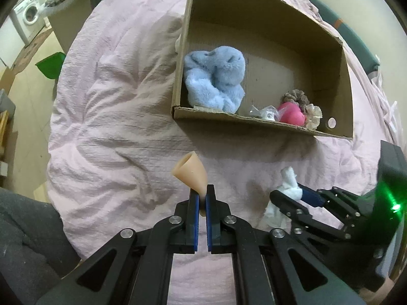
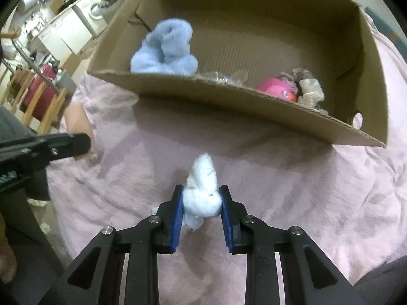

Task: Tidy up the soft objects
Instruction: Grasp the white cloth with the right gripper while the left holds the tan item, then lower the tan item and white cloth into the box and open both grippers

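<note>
Your left gripper (image 1: pixel 202 198) is pinching the narrow end of a tan silicone cup (image 1: pixel 191 172), holding it above the pink bedspread (image 1: pixel 114 101). Your right gripper (image 2: pixel 201 200) is squeezing a white cotton wad (image 2: pixel 202 190) between its blue pads, just in front of the open cardboard box (image 2: pixel 229 99) sitting on the bed. Inside the box are lying a fluffy blue plush (image 1: pixel 216 76) at the left and a pink toy (image 1: pixel 291 113) beside scrunchies (image 1: pixel 313 115) at the right.

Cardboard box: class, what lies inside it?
Inside the cardboard box: a blue plush, pink toy, two scrunchies, clear plastic wrapping. The near wall hides their bases.
</note>
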Motion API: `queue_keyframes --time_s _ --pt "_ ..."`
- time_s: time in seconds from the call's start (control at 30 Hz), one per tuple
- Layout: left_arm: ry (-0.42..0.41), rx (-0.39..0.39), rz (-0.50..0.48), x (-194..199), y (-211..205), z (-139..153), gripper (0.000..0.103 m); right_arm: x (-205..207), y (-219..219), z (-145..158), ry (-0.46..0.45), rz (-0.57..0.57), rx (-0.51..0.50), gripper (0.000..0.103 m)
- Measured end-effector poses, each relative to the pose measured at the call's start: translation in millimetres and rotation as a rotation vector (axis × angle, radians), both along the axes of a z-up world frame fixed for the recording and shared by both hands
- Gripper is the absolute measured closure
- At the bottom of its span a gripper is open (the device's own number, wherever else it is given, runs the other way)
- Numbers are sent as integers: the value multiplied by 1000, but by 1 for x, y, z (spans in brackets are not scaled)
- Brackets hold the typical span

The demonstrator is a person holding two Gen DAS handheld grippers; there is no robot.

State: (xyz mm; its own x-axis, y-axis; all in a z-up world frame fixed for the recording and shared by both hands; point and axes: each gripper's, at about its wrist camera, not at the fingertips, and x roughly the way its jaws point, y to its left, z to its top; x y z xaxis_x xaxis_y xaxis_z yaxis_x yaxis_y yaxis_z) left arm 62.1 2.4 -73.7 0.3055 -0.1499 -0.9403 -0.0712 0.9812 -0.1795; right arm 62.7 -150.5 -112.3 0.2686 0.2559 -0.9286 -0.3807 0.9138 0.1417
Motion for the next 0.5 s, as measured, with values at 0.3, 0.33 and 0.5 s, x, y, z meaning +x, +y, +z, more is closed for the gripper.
queue_keyframes --time_s 0.3,0.33,0.5 --pt "-43 9 -43 3 -4 18 99 -7 -27 48 -86 -51 123 74" --pt "-72 20 -52 7 -6 26 99 -7 -28 55 -109 -46 122 74" --pt "-163 41 -56 19 -11 50 99 0 -47 84 -224 -83 134 74"
